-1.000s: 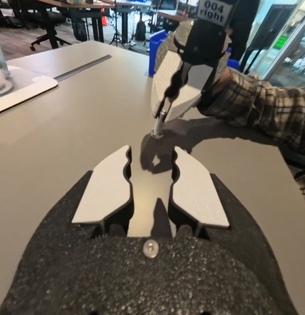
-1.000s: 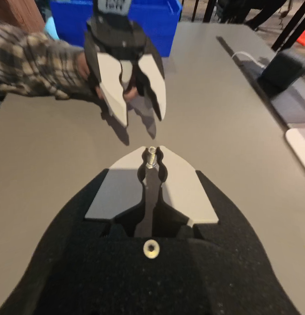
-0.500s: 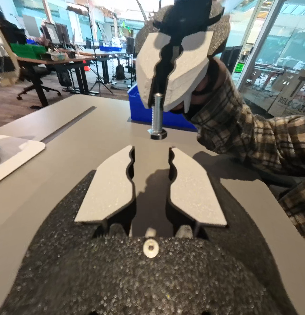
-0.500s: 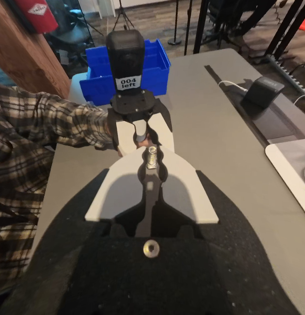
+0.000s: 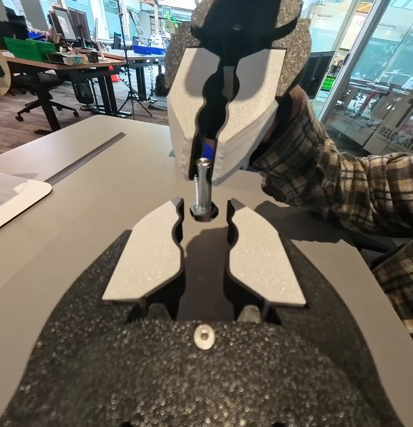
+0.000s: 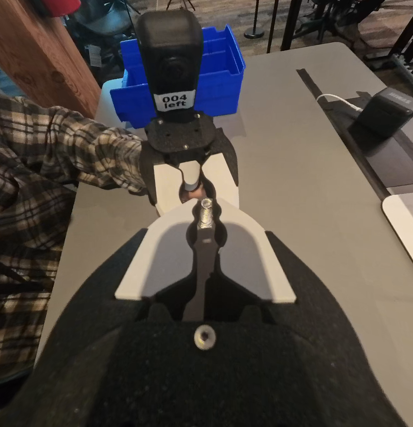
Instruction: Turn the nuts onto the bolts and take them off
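Note:
My right gripper [image 5: 202, 171] hangs down from above and is shut on the head end of a silver bolt [image 5: 202, 184]. The bolt hangs upright above the grey table [image 5: 62, 242]. A hex nut [image 5: 203, 211] sits on its lower end. My left gripper [image 5: 205, 203] is open, and the nut lies between its white fingertips [image 5: 175, 208] with a gap on each side. In the right wrist view the bolt [image 6: 205, 215] stands between my right gripper's [image 6: 206, 206] closed fingers. The left gripper's open fingers [image 6: 166, 184] show just behind it, their tips hidden.
A blue bin [image 6: 177, 76] stands at the table's far edge behind the left gripper. A black box with a white cable [image 6: 383, 115] and a white board [image 6: 404, 221] lie to the right. Plaid sleeves [image 5: 339, 184] reach in from the side. Tip to tip, the grippers are about 5 cm apart.
The right gripper lifted the bolt off the table and brought it toward the left gripper. The nut now sits between the left fingertips. The left gripper stayed open.

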The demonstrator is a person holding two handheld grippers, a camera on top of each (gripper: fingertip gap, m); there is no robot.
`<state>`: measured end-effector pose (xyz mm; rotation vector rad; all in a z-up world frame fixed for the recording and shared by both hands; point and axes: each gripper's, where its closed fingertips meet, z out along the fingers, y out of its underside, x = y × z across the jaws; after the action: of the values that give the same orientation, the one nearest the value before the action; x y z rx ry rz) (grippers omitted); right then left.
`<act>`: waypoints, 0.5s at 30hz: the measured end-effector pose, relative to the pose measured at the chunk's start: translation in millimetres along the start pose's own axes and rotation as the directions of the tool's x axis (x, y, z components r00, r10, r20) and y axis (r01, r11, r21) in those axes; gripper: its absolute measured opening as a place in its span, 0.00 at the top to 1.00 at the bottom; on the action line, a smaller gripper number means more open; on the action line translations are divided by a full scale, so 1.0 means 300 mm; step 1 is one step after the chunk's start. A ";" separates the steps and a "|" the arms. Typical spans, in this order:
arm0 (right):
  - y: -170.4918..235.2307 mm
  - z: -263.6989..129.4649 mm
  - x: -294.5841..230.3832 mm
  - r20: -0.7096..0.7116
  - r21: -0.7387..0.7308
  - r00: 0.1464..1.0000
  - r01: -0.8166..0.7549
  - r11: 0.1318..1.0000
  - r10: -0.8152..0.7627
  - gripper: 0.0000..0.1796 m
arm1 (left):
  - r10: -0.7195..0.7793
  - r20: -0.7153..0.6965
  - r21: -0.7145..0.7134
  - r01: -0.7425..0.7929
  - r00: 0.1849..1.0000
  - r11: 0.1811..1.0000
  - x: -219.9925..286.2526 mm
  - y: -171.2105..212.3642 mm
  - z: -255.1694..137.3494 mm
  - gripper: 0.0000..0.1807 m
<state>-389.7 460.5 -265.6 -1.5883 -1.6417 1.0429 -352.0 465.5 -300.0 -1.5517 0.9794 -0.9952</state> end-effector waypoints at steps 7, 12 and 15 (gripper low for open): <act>-0.006 0.005 -0.004 0.007 0.012 1.000 0.015 1.000 -0.015 0.95 | 0.007 -0.005 0.005 -0.007 1.000 1.000 0.010 -0.011 -0.005 0.86; -0.011 0.006 -0.006 0.005 0.021 0.999 0.042 0.999 -0.043 0.95 | -0.014 -0.005 0.011 0.014 1.000 1.000 0.004 -0.011 -0.006 0.87; -0.013 0.005 -0.006 0.008 0.030 0.999 0.051 0.998 -0.051 0.95 | -0.038 -0.012 0.014 0.038 0.999 0.999 0.003 -0.010 -0.004 0.86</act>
<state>-392.7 458.6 -262.7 -1.5170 -1.6563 1.0449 -352.5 464.8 -296.9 -1.5598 0.9526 -1.0372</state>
